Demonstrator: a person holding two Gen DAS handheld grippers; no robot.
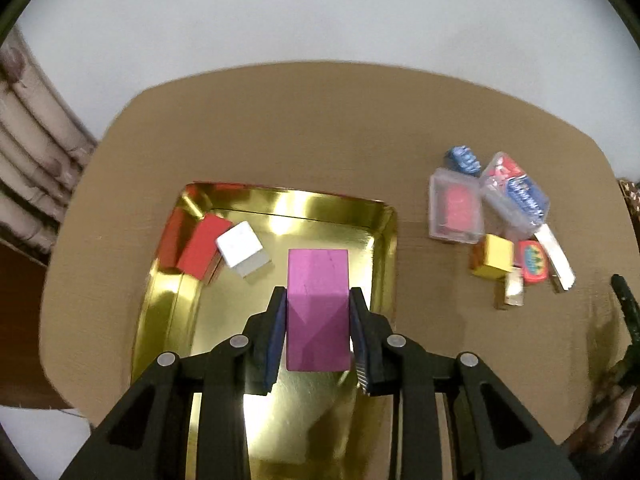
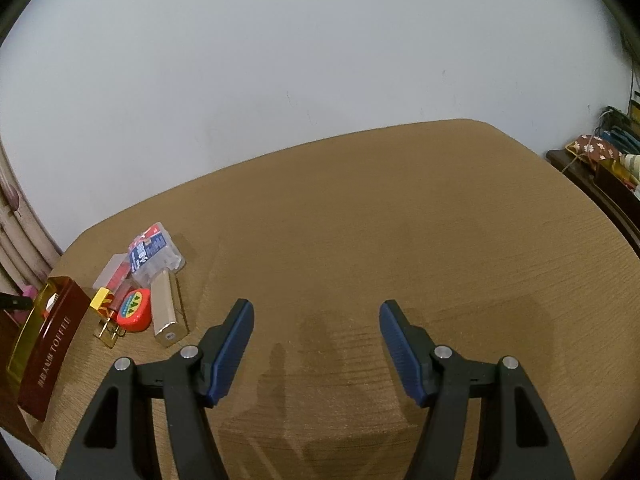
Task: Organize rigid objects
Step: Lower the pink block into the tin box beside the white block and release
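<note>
My left gripper (image 1: pixel 318 300) is shut on a pink block (image 1: pixel 317 308), held above the gold tray (image 1: pixel 384 248). Inside the tray lie a red block (image 1: pixel 202 252) and a white cube (image 1: pixel 240 249) at its far left. To the right of the tray is a pile: two clear plastic cases (image 1: pixel 454 210), a blue crumpled item (image 1: pixel 464 160), a yellow cube (image 1: pixel 494 258), a red tape measure (image 1: pixel 534 266) and a gold bar (image 1: pixel 556 258). My right gripper (image 2: pixel 316 320) stands open over bare table, with nothing between its fingers. The pile (image 2: pixel 138 280) lies to its left.
The tan wooden table (image 2: pixel 380 220) meets a white wall at the back. A dark red tin lid with gold lettering (image 2: pixel 52 344) leans at the left edge of the right wrist view. Curtains hang at far left, cluttered furniture at far right.
</note>
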